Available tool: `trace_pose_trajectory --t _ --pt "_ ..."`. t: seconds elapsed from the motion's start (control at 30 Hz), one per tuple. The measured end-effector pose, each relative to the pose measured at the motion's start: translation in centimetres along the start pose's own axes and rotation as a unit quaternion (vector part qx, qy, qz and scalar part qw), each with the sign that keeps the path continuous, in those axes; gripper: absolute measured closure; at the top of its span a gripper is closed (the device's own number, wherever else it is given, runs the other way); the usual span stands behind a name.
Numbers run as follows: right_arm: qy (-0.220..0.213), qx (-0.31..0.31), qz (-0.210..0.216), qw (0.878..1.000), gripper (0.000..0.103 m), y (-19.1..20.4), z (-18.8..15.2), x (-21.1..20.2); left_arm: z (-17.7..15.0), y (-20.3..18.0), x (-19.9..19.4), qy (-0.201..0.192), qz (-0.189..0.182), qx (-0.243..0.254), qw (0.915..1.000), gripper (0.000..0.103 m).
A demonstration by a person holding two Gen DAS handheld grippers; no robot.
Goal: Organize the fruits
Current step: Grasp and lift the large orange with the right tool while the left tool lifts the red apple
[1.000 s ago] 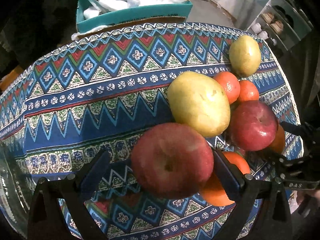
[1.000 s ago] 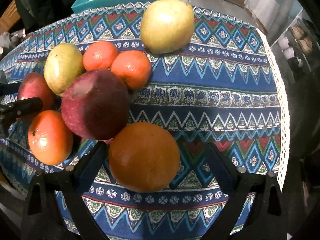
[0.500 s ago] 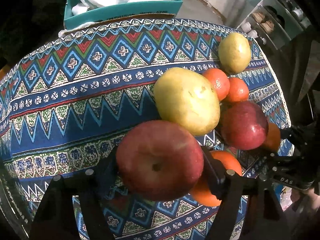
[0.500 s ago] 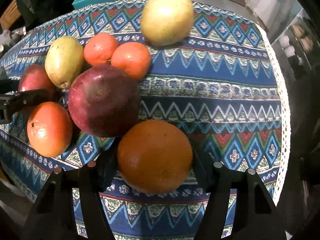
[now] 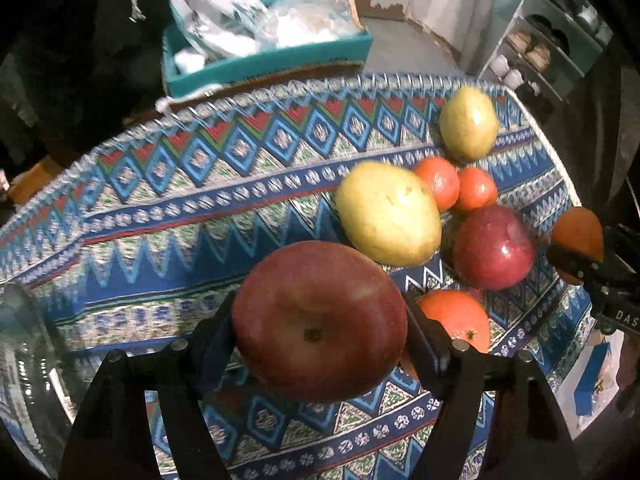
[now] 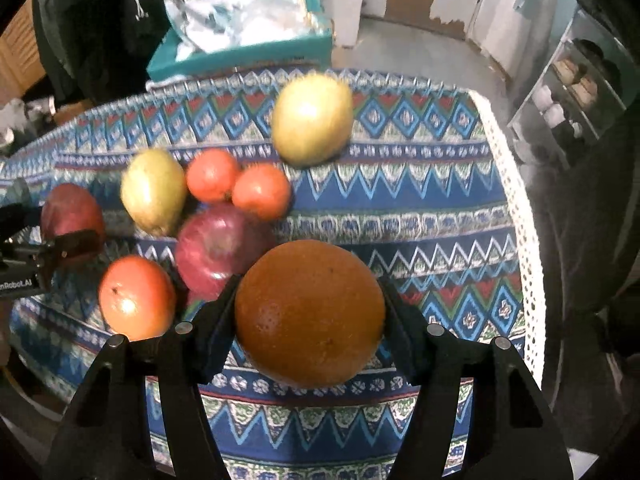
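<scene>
left wrist view: left gripper point(image 5: 320, 320) jaws, wide a second ago, now clamped on red apple point(image 5: 318, 320), lifted off tablecloth point(image 5: 160, 208); right gripper point(image 6: 308, 312) likewise clamps orange point(image 6: 310, 312). both fruits ready for carrying.

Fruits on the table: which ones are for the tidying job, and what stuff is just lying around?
For the job:
red apple in left claw
big orange in right claw
yellow pears
small tangerines

Just lying about:
teal box
plastic bags
shelf
</scene>
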State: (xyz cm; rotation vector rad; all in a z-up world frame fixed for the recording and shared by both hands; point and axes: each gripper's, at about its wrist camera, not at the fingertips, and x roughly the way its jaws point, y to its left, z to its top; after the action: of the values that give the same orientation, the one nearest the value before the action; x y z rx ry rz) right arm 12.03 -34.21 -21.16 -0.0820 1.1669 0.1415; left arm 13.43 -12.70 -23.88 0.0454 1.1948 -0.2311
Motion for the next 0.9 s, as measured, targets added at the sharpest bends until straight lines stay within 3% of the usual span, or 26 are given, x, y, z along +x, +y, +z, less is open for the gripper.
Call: trace_pose_trajectory --t 0.43,0.9 --pt "-0.076 -0.008 0.03 0.997 0.038 2.4 2.1 -5.4 -0.6 0.6 -7.7 -0.08 0.016 0.008 0.9967 0.025" --pt "-0.142 -0.027 0.052 0.988 0.038 5.2 3.3 -11.7 -2.1 1.4 -13.8 -0.127 0.0 0.002 0.9919 0.025"
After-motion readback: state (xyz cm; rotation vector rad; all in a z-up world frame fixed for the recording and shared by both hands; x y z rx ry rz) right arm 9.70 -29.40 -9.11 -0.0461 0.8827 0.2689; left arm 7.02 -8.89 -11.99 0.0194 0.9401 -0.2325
